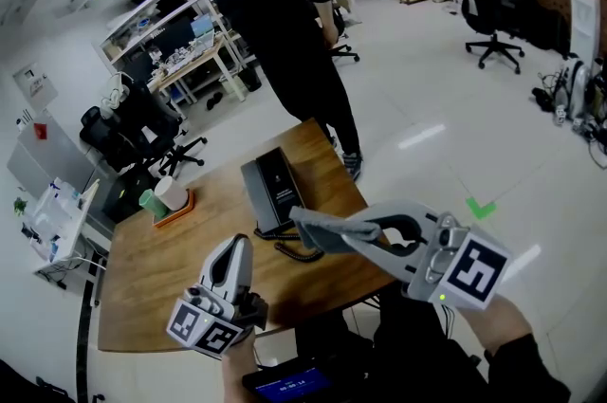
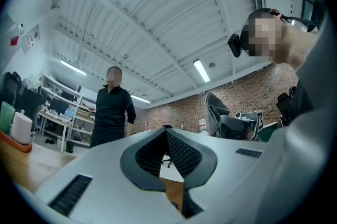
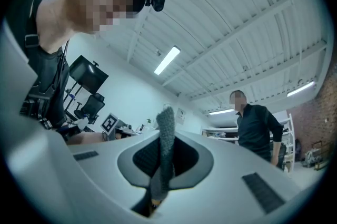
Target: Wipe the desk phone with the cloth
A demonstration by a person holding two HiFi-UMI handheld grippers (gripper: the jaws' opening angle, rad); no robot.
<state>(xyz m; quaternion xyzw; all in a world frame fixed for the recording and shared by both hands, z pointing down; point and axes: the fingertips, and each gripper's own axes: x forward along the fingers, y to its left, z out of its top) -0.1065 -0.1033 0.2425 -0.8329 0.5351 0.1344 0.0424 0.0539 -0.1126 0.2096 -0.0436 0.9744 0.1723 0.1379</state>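
At the left of the desk [image 1: 142,283] we see a tray [image 1: 180,213] with two cups [image 1: 171,192]. Our left gripper [image 1: 239,246] hovers over the desk's lower middle, its jaws closed tip to tip with nothing between them. Just above and to the right, the phone [image 1: 273,188] stands near the desk's far edge, its cord curled at its foot. Our right gripper [image 1: 356,230], at the lower right, has its jaws clamped on the cloth [image 1: 318,232], which hangs just right of the phone's base. We cannot tell whether it touches. Beyond the desk stands a person [image 1: 285,22].
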